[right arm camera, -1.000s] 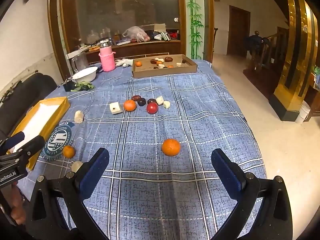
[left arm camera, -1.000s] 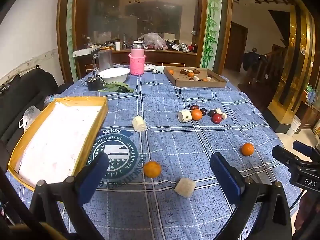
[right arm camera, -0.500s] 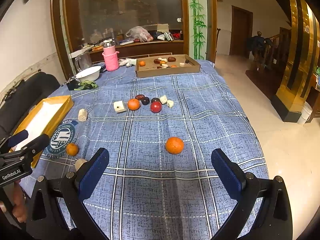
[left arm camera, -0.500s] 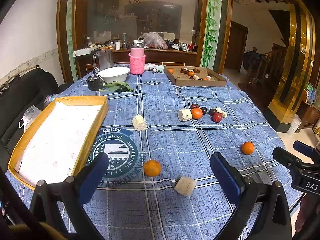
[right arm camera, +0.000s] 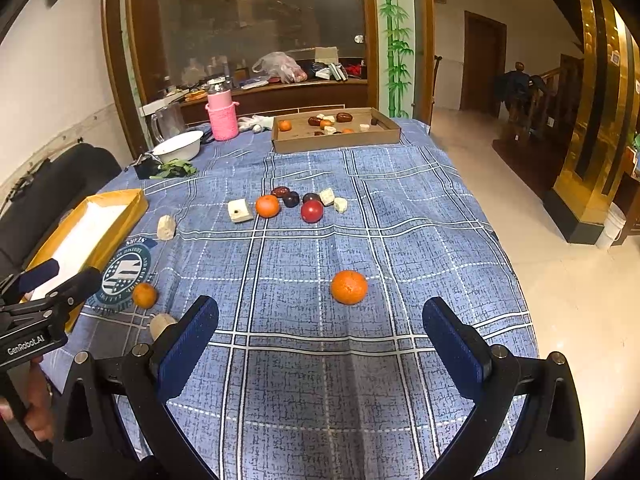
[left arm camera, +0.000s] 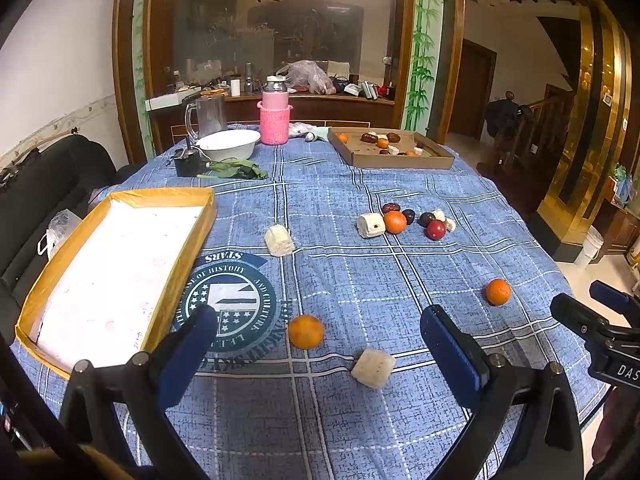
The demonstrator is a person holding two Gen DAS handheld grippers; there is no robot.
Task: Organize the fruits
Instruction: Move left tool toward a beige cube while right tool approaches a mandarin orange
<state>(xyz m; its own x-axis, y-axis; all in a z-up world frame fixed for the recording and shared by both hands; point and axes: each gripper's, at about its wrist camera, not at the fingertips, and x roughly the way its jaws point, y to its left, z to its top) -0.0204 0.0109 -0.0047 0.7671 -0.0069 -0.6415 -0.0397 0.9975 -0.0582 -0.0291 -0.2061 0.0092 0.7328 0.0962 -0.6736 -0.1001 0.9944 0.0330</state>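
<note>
Left gripper (left arm camera: 318,346): jaws spread wide, holding nothing, positioned above the blue checked tablecloth (left arm camera: 360,280). An orange (left arm camera: 306,331) lies between the fingers at about 11 o'clock from the gripper midpoint; a pale cube (left arm camera: 373,367) lies just beside it at 4 o'clock.

Right gripper (right arm camera: 320,336): jaws spread wide, holding nothing. A second orange (right arm camera: 349,287) rests on the cloth at 1 o'clock from its midpoint, untouched.

Fruit cluster (right arm camera: 294,204): oranges, a red fruit, dark fruits, probably dates, and pale cubes, at 12 o'clock near the table centre.

Cardboard tray (right arm camera: 336,142): far edge, 12 o'clock, containing several fruits. Yellow-rimmed tray (left arm camera: 188,248): 9 o'clock in the left wrist view, white floor bare.
</note>
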